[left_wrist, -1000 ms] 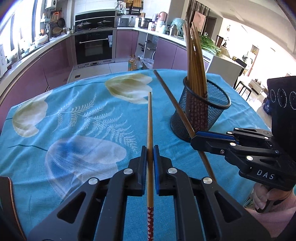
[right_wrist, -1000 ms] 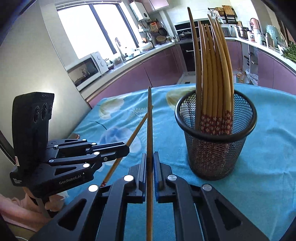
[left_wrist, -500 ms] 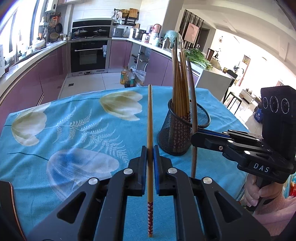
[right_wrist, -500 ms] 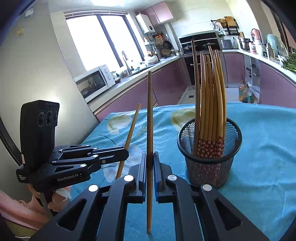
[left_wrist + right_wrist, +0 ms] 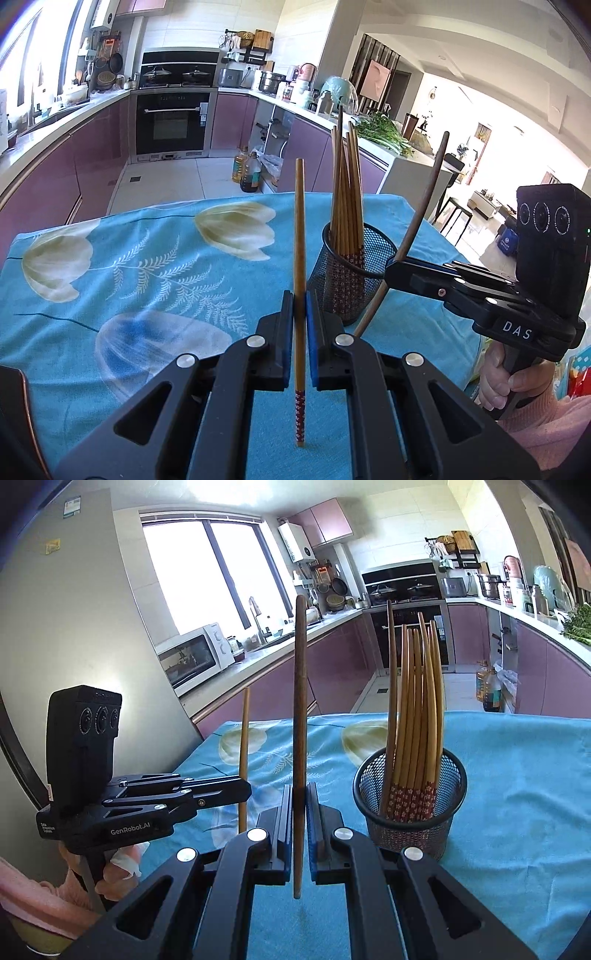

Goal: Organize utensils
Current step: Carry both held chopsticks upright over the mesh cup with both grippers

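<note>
Most of the work looks done. The black mesh holder point(image 5: 408, 805) stands on the surface, which is covered with a blue flowered cloth point(image 5: 147, 266), and a bundle of chopsticks point(image 5: 415, 716) is already inside it, patterned ends down.

Two pieces are not yet in. The left gripper point(image 5: 300, 339) has its jaws closed tight on a light chopstick point(image 5: 299, 236). It is held almost upright, the red patterned end hanging below the jaws and clear of the cloth. The right gripper point(image 5: 300, 830) has its jaws closed on a darker chopstick point(image 5: 300, 709), also nearly upright in its own view. In the left wrist view this dark stick leans, and its lower tip is just beside the foot of the holder.

I see no other chopstick lying loose on the cloth in these views.

So what is left, in my judgement, is to bring each stick above the rim of the holder and drop it in. The right one is nearer to it. After these two the sorting should be finished, as far as I can see.
</note>
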Motion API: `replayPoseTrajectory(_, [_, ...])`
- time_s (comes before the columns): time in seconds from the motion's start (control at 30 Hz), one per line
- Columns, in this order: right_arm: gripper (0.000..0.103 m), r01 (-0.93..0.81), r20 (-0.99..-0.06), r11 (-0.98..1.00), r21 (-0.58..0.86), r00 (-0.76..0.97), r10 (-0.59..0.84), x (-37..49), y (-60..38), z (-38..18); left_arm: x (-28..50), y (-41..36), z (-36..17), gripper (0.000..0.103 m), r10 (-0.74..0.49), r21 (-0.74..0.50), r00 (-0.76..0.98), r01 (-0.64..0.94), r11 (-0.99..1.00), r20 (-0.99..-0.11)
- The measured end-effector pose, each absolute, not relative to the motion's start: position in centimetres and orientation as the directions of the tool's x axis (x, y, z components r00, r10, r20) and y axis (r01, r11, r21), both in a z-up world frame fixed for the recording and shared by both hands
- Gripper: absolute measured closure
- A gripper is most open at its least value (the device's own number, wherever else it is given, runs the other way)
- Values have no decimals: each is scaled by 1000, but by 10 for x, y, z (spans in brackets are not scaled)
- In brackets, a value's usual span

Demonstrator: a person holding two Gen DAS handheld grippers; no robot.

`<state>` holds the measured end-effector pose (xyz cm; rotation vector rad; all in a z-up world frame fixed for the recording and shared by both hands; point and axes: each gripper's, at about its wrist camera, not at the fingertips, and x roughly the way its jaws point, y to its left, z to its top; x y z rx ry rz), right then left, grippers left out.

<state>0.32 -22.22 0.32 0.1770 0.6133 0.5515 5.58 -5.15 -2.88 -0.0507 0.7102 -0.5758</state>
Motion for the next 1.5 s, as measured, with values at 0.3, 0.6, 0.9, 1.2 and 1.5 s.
replayPoseTrajectory(0.3, [97, -439, -484, 848, 298, 696, 531, 3, -223, 11, 56, -53, -23, 95, -514, -229, 630, 479, 847, -582])
replayPoseTrajectory(0.6, [97, -439, -469, 853, 282, 713, 521, -1, -226, 18, 54, -51, -17, 95, -519, -227, 642, 484, 845, -565])
replayPoseTrajectory(0.9, [97, -435, -458, 858, 274, 725, 514, -3, -230, 20, 53, -51, -11, 95, -531, -230, 646, 494, 839, -549])
replayPoseTrajectory(1.2, [97, -432, -453, 860, 270, 731, 510, -3, -233, 24, 55, -52, -9, 95, -526, -226, 652, 490, 842, -546])
replayPoseTrajectory(1.5, [97, -430, -441, 864, 261, 743, 503, -4, -234, 29, 54, -54, -3, 95, -517, -206, 667, 490, 847, -536])
